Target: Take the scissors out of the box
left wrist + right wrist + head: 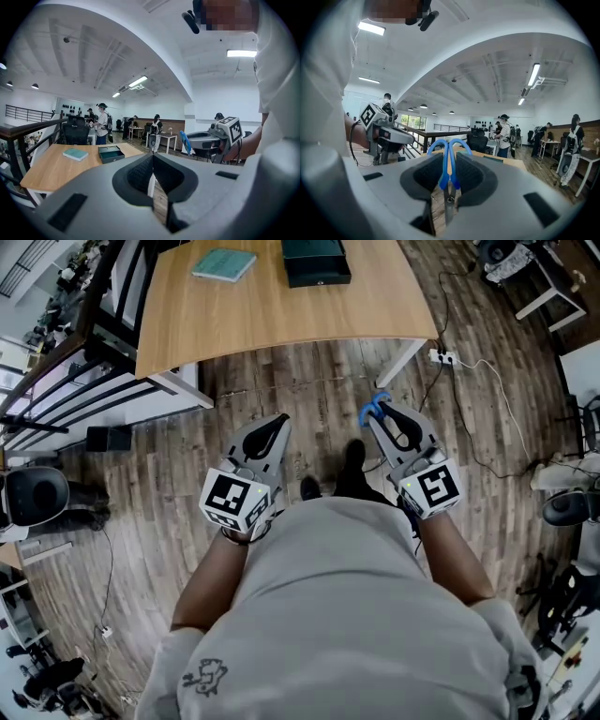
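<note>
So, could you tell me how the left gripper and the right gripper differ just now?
The right gripper is shut on blue-handled scissors; the left gripper holds nothing. The right gripper's fingers are kept apart by the handles; the left's fingers meet at their tips. Both hang over the wooden floor, short of the table.

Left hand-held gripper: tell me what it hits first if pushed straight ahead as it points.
Probably the wooden table: the left hand-held gripper aims at its near corner, its white leg showing just past the tips. Nothing nearer shows, though depth is unclear.
</note>
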`<state>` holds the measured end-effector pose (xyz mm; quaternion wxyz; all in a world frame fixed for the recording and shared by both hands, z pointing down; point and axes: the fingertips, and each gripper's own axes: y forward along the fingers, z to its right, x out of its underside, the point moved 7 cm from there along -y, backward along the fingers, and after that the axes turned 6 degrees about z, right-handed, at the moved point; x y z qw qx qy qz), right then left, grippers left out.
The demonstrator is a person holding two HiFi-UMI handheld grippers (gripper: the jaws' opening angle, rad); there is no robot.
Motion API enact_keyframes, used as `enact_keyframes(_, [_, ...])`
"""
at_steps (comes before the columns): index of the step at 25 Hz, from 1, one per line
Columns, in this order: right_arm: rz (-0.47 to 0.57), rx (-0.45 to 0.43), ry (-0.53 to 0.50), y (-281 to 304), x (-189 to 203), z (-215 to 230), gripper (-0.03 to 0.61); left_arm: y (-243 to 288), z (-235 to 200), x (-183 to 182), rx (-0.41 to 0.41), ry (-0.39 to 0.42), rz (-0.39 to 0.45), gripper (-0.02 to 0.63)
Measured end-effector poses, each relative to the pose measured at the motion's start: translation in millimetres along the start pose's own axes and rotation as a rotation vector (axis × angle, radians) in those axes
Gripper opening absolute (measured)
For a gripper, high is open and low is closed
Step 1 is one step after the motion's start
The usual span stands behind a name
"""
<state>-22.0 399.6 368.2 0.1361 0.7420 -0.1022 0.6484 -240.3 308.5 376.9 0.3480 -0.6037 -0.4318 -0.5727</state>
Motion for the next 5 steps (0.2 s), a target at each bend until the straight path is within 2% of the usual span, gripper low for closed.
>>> enact_keyframes(5, [0.0,0.005,0.003,-1.6,-1.4,3.3,0.094,4.7,1.5,-2.7,0.006,-0.004,0.003,0.005])
